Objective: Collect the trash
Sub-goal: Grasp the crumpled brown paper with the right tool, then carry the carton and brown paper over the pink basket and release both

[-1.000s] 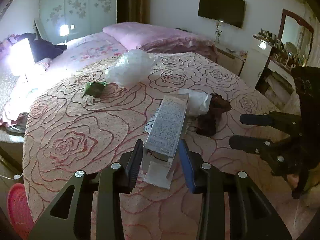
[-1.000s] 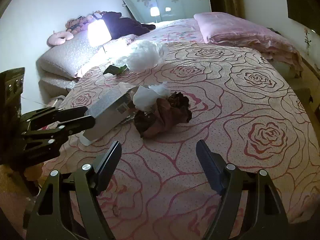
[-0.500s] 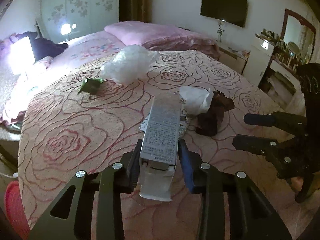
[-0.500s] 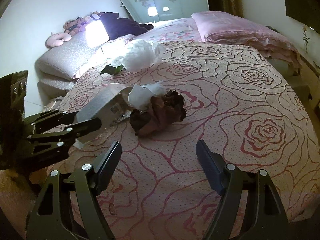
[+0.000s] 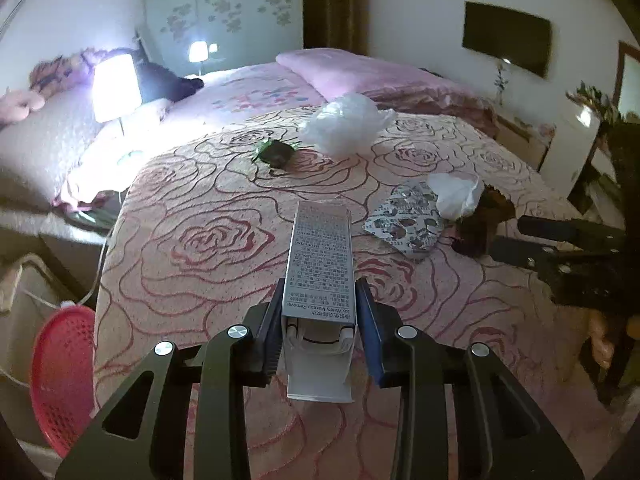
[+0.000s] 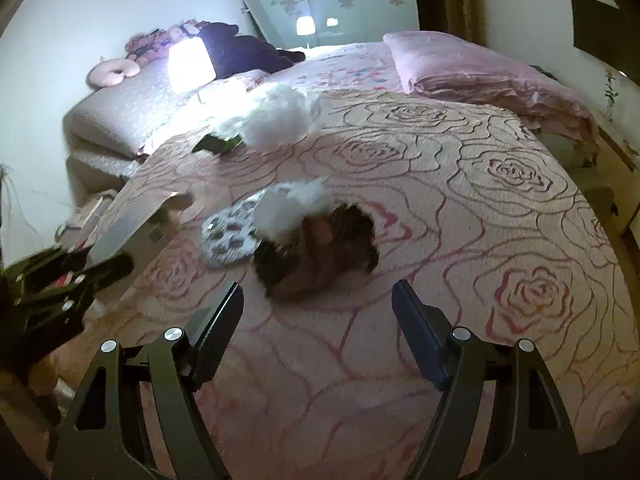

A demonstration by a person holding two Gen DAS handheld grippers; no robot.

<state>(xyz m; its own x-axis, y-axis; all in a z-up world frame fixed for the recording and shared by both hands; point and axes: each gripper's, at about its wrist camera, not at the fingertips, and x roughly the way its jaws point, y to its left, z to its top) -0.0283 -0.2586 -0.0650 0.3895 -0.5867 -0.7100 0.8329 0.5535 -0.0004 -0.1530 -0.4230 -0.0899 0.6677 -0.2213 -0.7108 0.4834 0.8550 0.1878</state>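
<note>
My left gripper [image 5: 320, 312] is shut on a long grey-white carton [image 5: 320, 256], held off the bed with its open flap toward the camera. In the right wrist view the carton [image 6: 132, 216] sticks out of that gripper [image 6: 92, 264] at the left. A silver patterned wrapper [image 5: 408, 220] lies bare on the rose bedspread [image 5: 208, 240] beside a white crumpled wad [image 5: 456, 196] and a brown crumpled lump [image 6: 320, 248]. My right gripper [image 6: 318, 308] stands open just in front of the brown lump, with nothing between its fingers.
Farther up the bed lie a green wrapper [image 5: 276, 152] and a crumpled clear plastic bag [image 5: 348, 124]. A red mesh basket [image 5: 60, 376] stands on the floor at the left of the bed. A lit lamp [image 5: 116, 88] glares at the far left.
The left gripper closed on the carton and carried it up and to the left, uncovering the silver wrapper beneath. The right gripper stayed nearly where it was.
</note>
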